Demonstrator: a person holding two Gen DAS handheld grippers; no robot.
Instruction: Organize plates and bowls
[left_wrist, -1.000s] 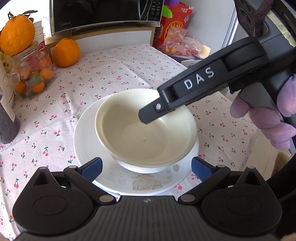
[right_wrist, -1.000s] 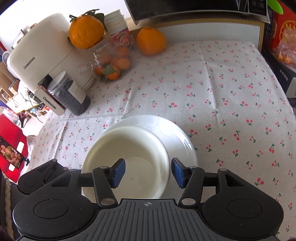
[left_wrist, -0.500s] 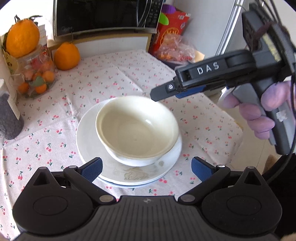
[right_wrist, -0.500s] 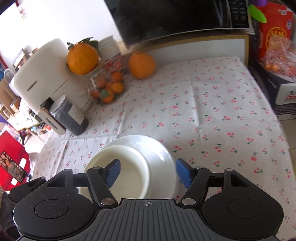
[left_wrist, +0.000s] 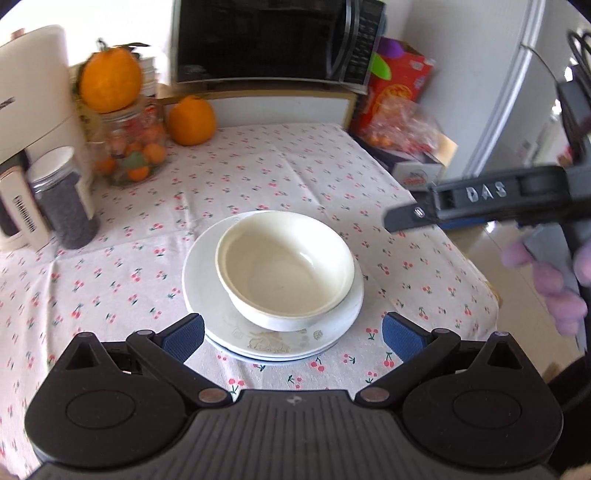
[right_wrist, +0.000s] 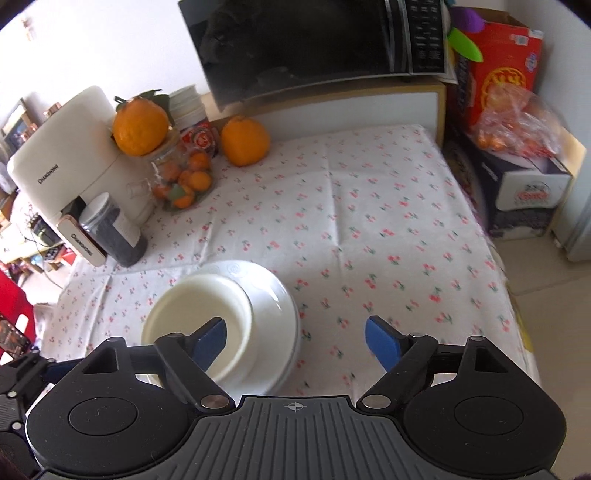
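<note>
Bowl (left_wrist: 284, 267) sits in the stacked plates (left_wrist: 325, 314) mid-table on the cherry cloth (left_wrist: 295, 166). Looks ceramic: stiff, glazed so prob slippery, chips easily, moderate weight. Best grip = rim, one pad inside, one outside. Left gripper (left_wrist: 293, 334) wide open, empty. Right gripper (right_wrist: 295, 338) opening, holding nothing, bowl off to its left
</note>
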